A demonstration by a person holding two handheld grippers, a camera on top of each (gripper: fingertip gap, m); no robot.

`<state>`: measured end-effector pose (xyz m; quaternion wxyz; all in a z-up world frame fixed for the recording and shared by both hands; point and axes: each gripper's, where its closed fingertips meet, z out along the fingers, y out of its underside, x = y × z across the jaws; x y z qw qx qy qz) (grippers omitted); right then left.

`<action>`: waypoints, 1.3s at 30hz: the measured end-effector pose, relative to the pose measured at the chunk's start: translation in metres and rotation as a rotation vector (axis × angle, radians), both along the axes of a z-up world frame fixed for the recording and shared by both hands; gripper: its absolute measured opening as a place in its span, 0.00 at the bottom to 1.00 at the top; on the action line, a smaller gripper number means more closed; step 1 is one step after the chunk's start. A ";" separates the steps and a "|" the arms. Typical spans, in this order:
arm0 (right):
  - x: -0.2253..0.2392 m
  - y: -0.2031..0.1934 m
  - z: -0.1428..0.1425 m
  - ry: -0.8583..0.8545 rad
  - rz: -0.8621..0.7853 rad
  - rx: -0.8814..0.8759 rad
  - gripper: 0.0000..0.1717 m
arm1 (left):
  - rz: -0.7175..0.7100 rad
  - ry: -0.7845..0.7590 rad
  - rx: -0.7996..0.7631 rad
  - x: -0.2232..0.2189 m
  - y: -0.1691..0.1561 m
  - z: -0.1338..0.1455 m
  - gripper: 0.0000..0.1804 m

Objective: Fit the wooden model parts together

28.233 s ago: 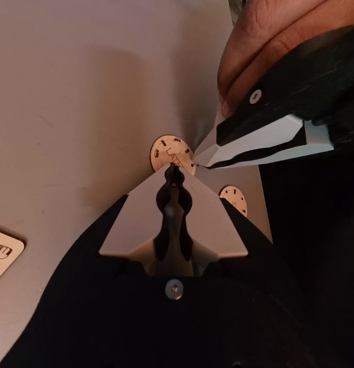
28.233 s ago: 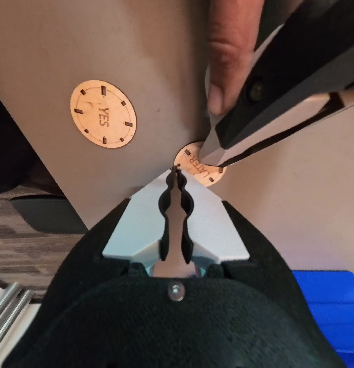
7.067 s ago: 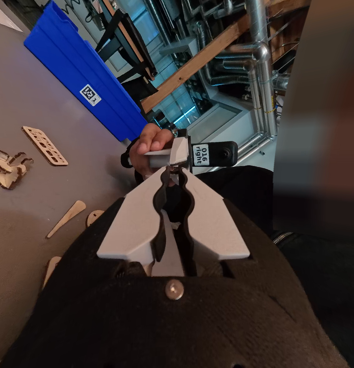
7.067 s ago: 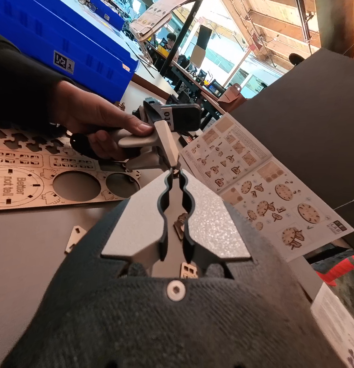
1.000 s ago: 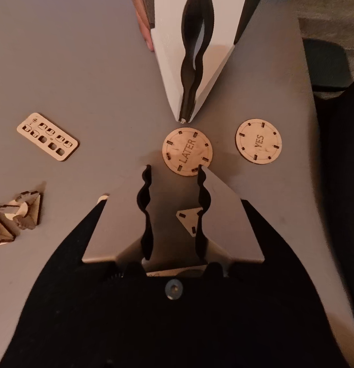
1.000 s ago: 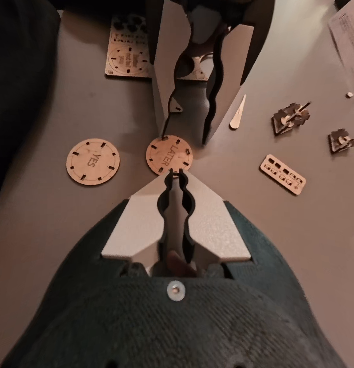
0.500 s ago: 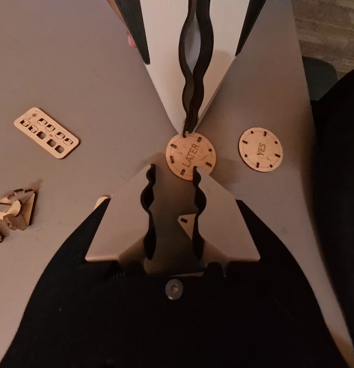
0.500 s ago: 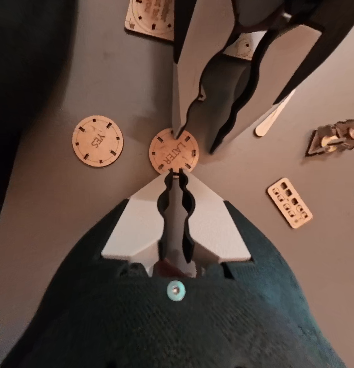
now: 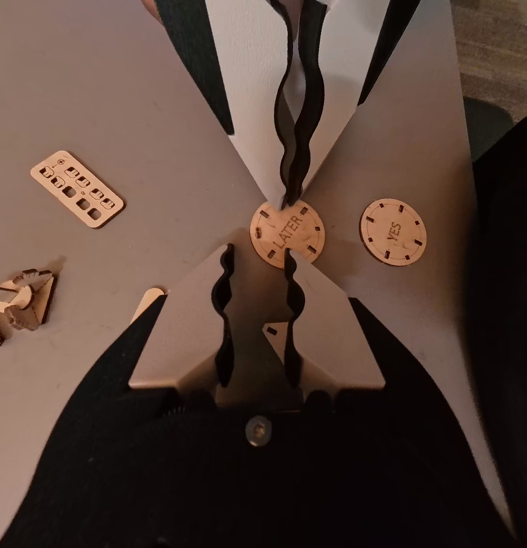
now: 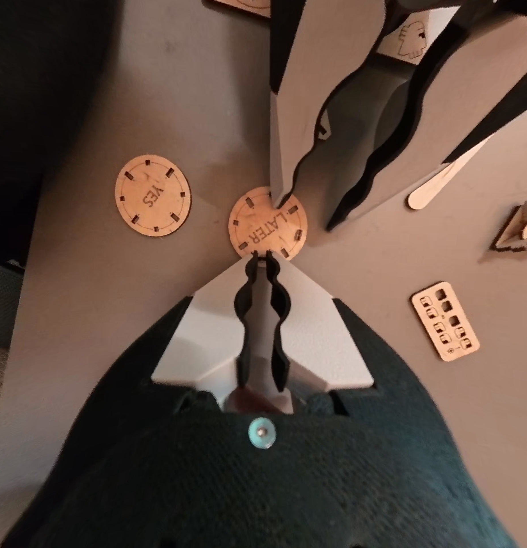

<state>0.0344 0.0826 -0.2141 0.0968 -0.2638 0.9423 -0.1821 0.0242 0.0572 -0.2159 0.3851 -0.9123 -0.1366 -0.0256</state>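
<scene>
I am resting my narrowly closed right gripper (image 10: pixel 261 255) on one edge of the round engraved wooden disc (image 9: pixel 287 234) lying flat on the grey worktop (image 9: pixel 137 103), while my half-open, empty left gripper (image 9: pixel 258 251) is straddling its opposite rim, unlifted.

My fingers (image 9: pixel 315 320) look like matt pale grey plastic faced with wavy black pads (image 9: pixel 223 311) of a dull rubbery look, and behind them sits a dark knitted-looking cloth cover (image 10: pixel 256 474) with a shiny metal screw (image 10: pixel 261 432). The table (image 9: pixel 137 89) is smooth matt grey. On it, the two round discs (image 9: pixel 287 234) (image 9: pixel 393 232), the slotted rectangular plate (image 9: pixel 77 194) and the rounded stick (image 10: pixel 425 194) are thin pale unvarnished wood with dark, burnt-looking cut edges.
</scene>
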 end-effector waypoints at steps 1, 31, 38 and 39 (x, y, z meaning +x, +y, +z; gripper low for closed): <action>0.000 0.000 0.000 -0.004 -0.002 0.002 0.02 | 0.002 0.000 0.000 0.000 0.000 0.000 0.18; -0.012 0.012 0.005 -0.039 -0.260 -0.149 0.03 | 0.009 -0.013 0.008 -0.001 0.000 0.000 0.16; -0.012 0.011 -0.002 -0.025 -0.267 -0.149 0.01 | 0.011 -0.030 0.014 -0.002 0.000 0.001 0.16; -0.012 0.011 -0.002 -0.026 -0.262 -0.153 0.00 | 0.011 -0.034 0.016 -0.001 0.000 0.001 0.16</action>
